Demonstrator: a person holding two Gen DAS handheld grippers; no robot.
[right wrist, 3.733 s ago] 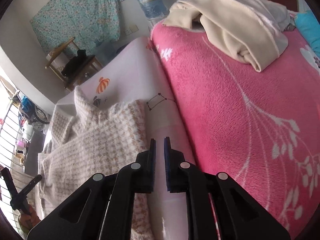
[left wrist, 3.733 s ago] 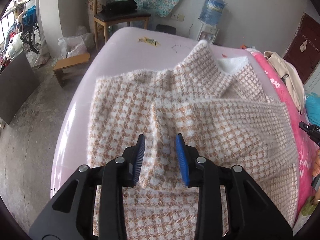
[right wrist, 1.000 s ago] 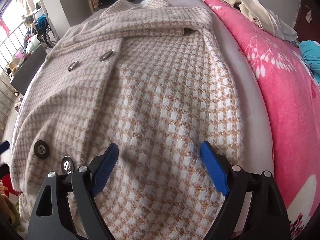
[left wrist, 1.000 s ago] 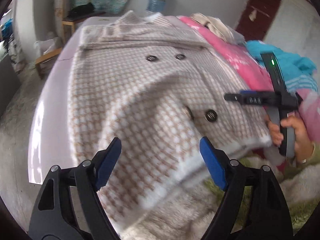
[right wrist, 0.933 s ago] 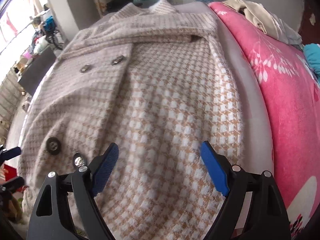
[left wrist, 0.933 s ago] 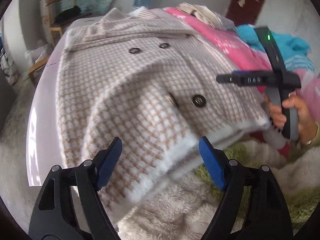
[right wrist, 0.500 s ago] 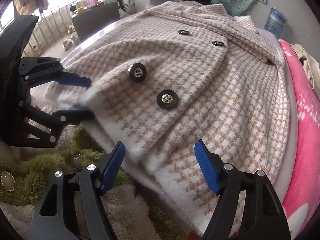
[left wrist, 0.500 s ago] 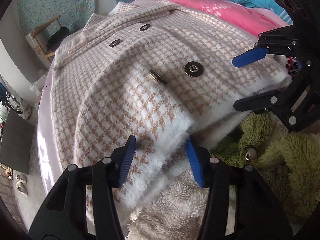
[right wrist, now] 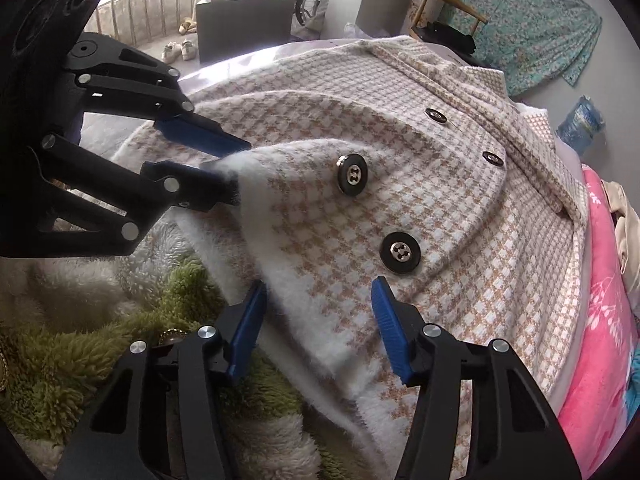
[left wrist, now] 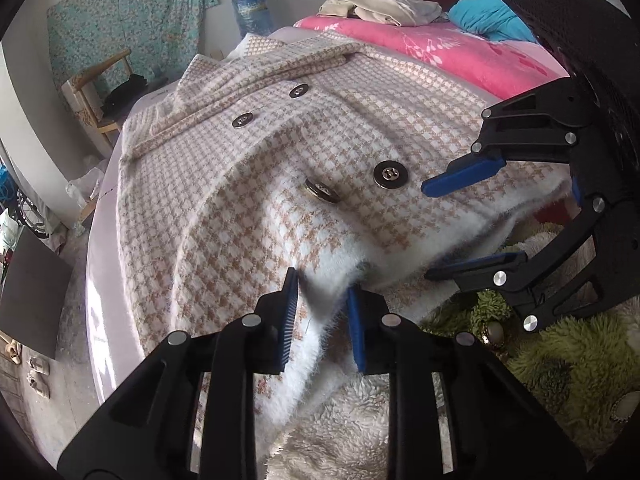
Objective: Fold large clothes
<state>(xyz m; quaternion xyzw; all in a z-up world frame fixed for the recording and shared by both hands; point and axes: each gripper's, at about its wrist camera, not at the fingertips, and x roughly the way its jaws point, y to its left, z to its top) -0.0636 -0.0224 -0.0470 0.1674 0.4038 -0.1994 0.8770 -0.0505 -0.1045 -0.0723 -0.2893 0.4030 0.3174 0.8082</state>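
A large beige-and-white houndstooth coat (left wrist: 280, 152) with dark buttons lies front up on the bed, its fluffy white hem hanging over the near edge. My left gripper (left wrist: 322, 300) has its blue pads closing around a corner of the hem; the right wrist view shows it (right wrist: 236, 172) pinching that white corner. My right gripper (right wrist: 318, 304) is open, its blue pads on either side of the hem below the lowest button (right wrist: 400, 251). It also shows in the left wrist view (left wrist: 464, 220), open around the hem.
A pink floral blanket (left wrist: 440, 48) covers the bed's right side with cream clothes (left wrist: 380, 6) piled on it. A green and white fluffy rug (right wrist: 120, 320) lies below the hem. A wooden chair (left wrist: 100, 92) stands by the far wall.
Both grippers have come down to the coat's near hem. The left jaws narrowed from wide open onto the hem corner. The right gripper has moved in around the hem, still open.
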